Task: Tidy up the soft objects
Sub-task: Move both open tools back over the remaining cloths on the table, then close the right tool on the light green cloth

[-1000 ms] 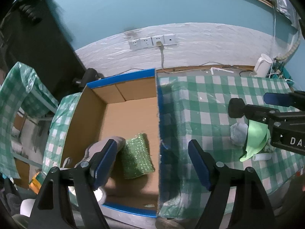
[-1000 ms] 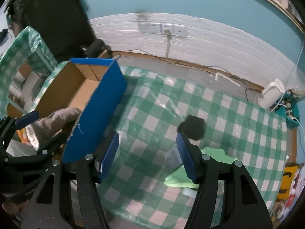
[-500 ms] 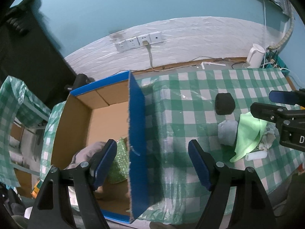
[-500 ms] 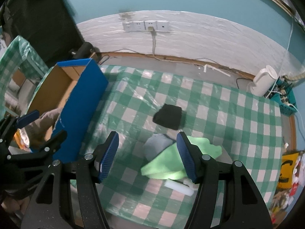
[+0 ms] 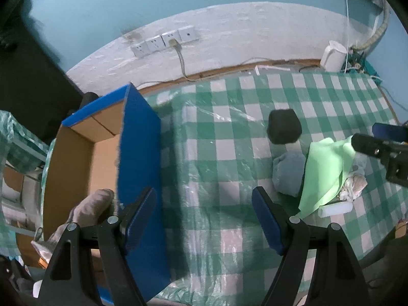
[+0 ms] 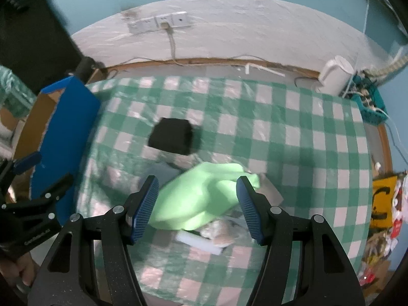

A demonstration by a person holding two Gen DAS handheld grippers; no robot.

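Note:
A light green cloth (image 6: 201, 196) lies on the checked table over a grey-blue soft item (image 5: 289, 173), a beige crumpled item (image 6: 221, 232) and a white tube (image 6: 199, 242). A black soft block (image 6: 173, 139) sits behind them. My right gripper (image 6: 197, 207) is open, hovering just above the green cloth. My left gripper (image 5: 204, 221) is open and empty over the table beside the blue-walled cardboard box (image 5: 137, 158). A grey-brown soft item (image 5: 86, 211) lies in the box. The green cloth (image 5: 326, 170) and black block (image 5: 283, 130) also show in the left wrist view.
The box (image 6: 61, 137) stands at the table's left edge. A white kettle (image 6: 334, 74) and a teal basket of cables (image 6: 369, 104) sit at the far right. Wall sockets (image 5: 163, 42) and a cord are behind. The right gripper's body (image 5: 382, 150) reaches in at the right.
Both grippers have moved right, away from the box and toward the pile. The right gripper now hangs over the green cloth. The sparkly green item in the box is now out of sight.

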